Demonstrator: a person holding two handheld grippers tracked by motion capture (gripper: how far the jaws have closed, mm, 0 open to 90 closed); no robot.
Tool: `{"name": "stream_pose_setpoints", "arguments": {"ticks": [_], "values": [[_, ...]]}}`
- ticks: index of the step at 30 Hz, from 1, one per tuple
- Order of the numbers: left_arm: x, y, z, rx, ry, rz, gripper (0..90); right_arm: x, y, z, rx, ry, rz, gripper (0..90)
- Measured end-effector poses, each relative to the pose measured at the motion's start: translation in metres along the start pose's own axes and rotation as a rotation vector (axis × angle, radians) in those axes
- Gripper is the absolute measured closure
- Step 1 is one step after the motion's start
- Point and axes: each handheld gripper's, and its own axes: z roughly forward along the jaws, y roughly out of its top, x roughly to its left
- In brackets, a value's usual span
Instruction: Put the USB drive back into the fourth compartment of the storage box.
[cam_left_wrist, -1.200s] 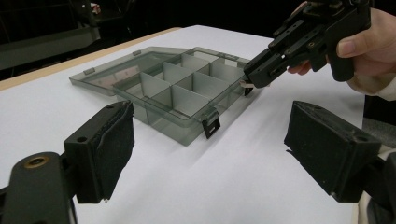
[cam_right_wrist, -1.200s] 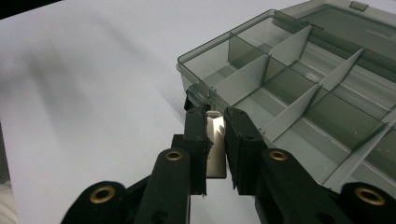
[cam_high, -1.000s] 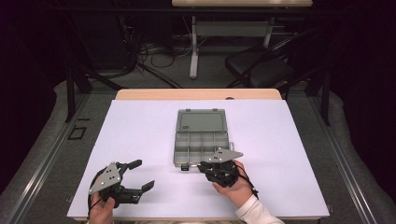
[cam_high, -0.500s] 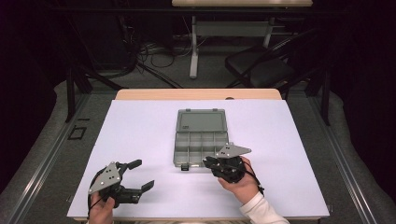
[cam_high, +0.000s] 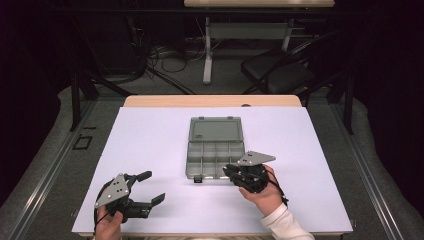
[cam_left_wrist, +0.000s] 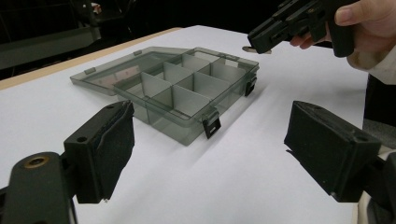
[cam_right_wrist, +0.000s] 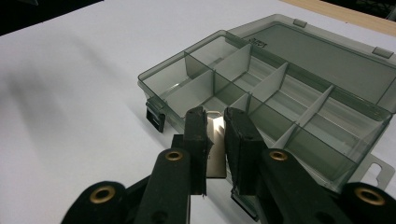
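A smoky clear compartment box lies mid-table with its lid folded back flat; its dividers form several empty cells. My right gripper hovers at the box's near right corner, shut on a small pale flat plate that stands between the pads. The same plate shows at that gripper's tip in the left gripper view. My left gripper rests near the table's front left, jaws wide open with nothing between them. The box lies ahead of it.
White paper covers the tabletop, with a wooden edge at the far side. Two black latches hang on the box's near wall. Beyond the table stand a dark chair and cables on the floor.
My right gripper has drifted a little to the right and risen slightly with the plate in it, staying by the box's near edge. The left gripper has stayed put.
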Motion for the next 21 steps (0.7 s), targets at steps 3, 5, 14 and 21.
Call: {"name": "stream_pose_setpoints", "arguments": {"ticks": [3, 5, 14, 21], "values": [[0.000, 0.000, 0.000, 0.003, 0.000, 0.001, 15.8, -0.002, 0.000, -0.001, 0.005, -0.005, -0.001, 79.3], [0.000, 0.000, 0.000, 0.002, 0.002, 0.002, 15.8, -0.003, 0.001, -0.001, 0.009, -0.005, -0.004, 79.3], [-0.001, 0.000, 0.001, 0.007, 0.007, 0.001, 15.8, -0.010, 0.009, 0.002, 0.027, -0.016, -0.021, 79.3], [-0.001, 0.000, 0.001, 0.008, 0.008, 0.001, 15.8, -0.020, 0.017, 0.004, 0.040, -0.023, -0.016, 79.3]]}}
